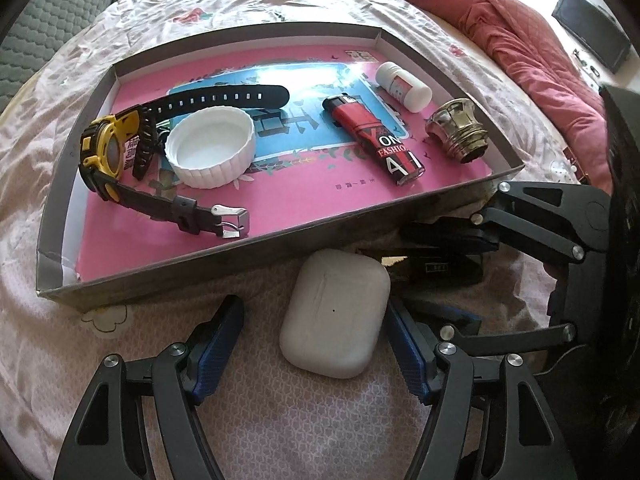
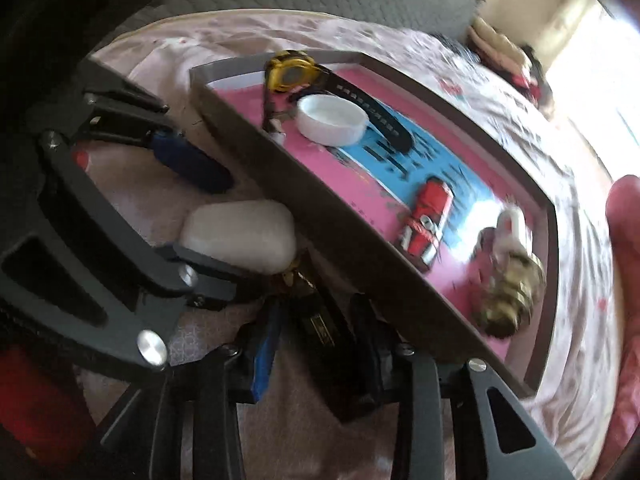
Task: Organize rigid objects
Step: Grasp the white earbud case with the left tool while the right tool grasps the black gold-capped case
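Counting — one earbud case [image 1: 335, 313], five trayed.

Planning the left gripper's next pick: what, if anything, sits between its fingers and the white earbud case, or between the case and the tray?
Nothing lies between the left gripper and the white earbud case; its open fingers already flank it. Toward the tray, only the tray's raised near wall stands in the way, so the case must be lifted over it.
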`<move>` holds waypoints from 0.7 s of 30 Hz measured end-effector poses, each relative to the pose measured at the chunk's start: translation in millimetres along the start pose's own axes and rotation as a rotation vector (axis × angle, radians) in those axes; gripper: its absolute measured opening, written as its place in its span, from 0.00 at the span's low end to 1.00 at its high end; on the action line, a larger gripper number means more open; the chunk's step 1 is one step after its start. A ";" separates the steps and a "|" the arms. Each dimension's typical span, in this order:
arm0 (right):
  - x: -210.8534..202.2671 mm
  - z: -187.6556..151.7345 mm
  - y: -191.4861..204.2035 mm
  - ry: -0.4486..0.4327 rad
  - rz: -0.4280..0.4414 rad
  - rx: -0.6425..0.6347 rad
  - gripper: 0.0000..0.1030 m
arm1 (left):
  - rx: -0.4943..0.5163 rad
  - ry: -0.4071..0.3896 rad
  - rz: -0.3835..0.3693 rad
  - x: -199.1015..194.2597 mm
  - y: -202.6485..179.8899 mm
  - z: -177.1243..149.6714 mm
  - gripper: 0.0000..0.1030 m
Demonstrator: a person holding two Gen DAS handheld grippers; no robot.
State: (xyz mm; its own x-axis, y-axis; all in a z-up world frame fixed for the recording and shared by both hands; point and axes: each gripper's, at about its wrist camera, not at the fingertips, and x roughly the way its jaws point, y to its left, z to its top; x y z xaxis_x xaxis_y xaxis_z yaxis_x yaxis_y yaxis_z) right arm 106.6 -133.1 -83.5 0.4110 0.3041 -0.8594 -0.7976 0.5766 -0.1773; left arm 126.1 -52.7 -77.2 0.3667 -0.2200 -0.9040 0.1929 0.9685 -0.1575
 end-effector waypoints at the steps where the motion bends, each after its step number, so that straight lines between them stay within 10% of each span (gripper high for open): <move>1: 0.7 1.1 -3.4 0.004 0.013 0.025 0.34 | 0.003 -0.001 0.002 0.3 -0.7 0.2 0.70; 11: -16.2 -13.7 2.4 0.037 -0.055 0.070 0.22 | 0.060 -0.004 0.013 1.9 -10.6 0.3 0.62; 21: -43.0 -30.5 -37.6 -0.046 0.083 0.395 0.22 | 0.048 -0.010 -0.020 -2.7 -13.3 -0.3 0.50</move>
State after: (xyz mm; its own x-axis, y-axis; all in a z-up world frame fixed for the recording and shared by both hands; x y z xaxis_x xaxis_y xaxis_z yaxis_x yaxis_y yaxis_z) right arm 105.5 -190.9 -54.5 0.3786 0.3908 -0.8390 -0.6015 0.7929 0.0979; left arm 122.2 -65.0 -72.8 0.3715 -0.2410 -0.8966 0.2439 0.9571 -0.1562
